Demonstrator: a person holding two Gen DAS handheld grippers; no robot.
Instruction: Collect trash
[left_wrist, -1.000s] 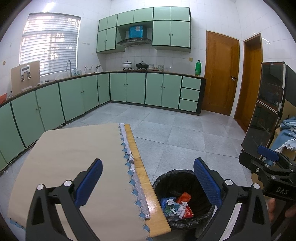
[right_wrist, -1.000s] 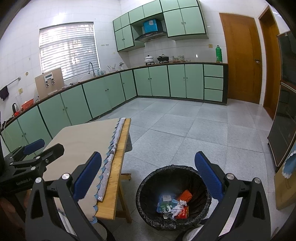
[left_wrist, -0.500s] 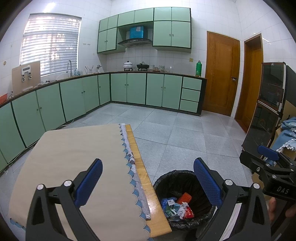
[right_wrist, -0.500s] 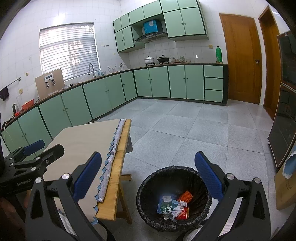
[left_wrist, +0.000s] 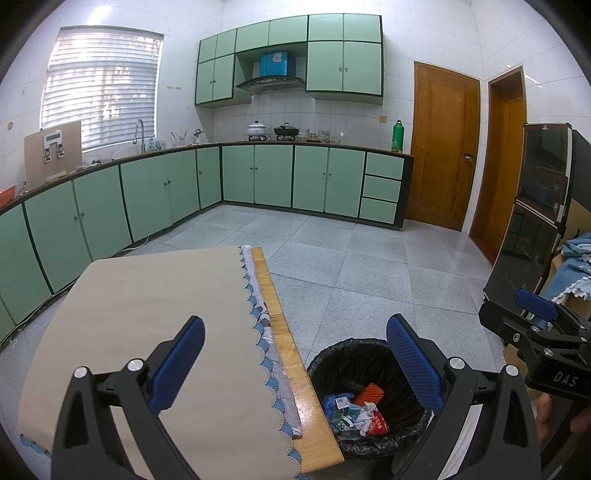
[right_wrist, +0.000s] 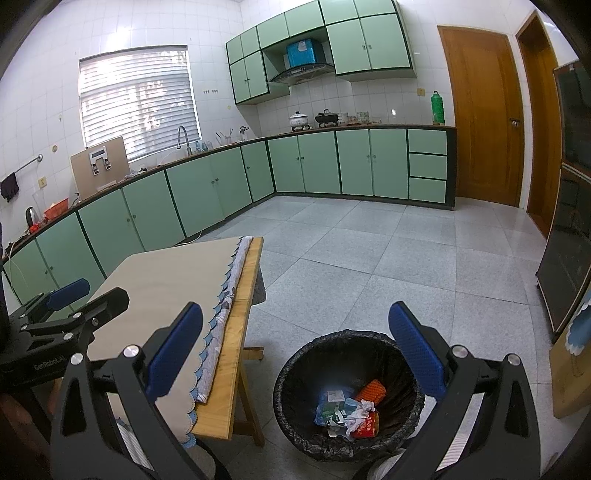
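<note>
A round bin with a black liner (left_wrist: 369, 354) stands on the floor beside the table and also shows in the right wrist view (right_wrist: 347, 347). Inside lies a heap of trash (left_wrist: 354, 411): blue, red and orange wrappers and crumpled white paper, also seen in the right wrist view (right_wrist: 349, 410). My left gripper (left_wrist: 295, 354) is open and empty, held above the table's right edge. My right gripper (right_wrist: 295, 350) is open and empty, held above the gap between table and bin. Each gripper shows in the other's view, the right (left_wrist: 535, 325) and the left (right_wrist: 74, 306).
A wooden table (left_wrist: 291, 369) carries a beige cloth with blue scalloped trim (left_wrist: 147, 314). Green cabinets (left_wrist: 258, 177) line the far and left walls. Two wooden doors (left_wrist: 447, 144) are at the back right. A dark glass cabinet (left_wrist: 532, 221) stands at the right. Grey tiled floor (left_wrist: 369, 266) lies beyond.
Both grippers have risen and drawn back a little, so the bin and table sit slightly lower in view. Both stay open and empty.
</note>
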